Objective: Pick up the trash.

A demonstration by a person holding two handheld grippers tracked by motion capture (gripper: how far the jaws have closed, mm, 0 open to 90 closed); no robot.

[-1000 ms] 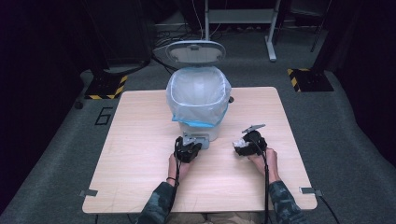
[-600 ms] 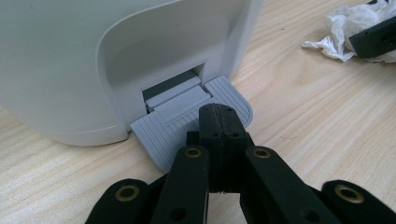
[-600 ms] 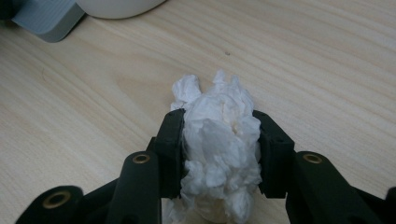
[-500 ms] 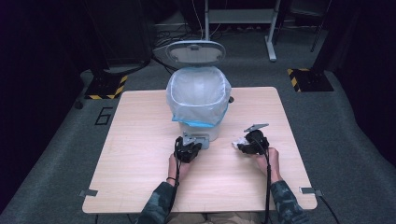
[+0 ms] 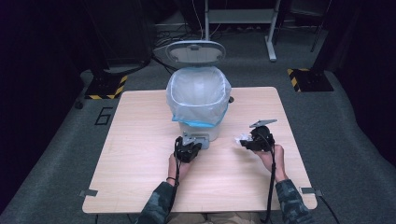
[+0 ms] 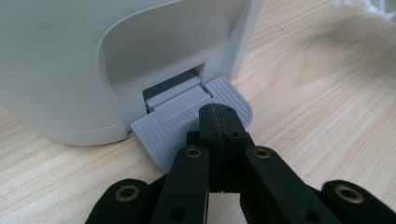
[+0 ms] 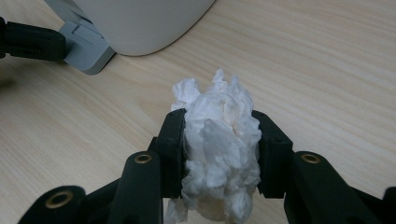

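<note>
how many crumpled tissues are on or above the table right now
1. The crumpled tissue is clamped in the right claw, just right of the bin. More could lie inside the bin liner, where the pictures do not let me tell.

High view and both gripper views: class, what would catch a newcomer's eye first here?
The white pedal bin at the table's far middle stands out, its lid up and a clear liner over its rim. The left gripper, jaws shut, presses on the grey pedal. To the bin's right, the right gripper clamps a crumpled white tissue.
</note>
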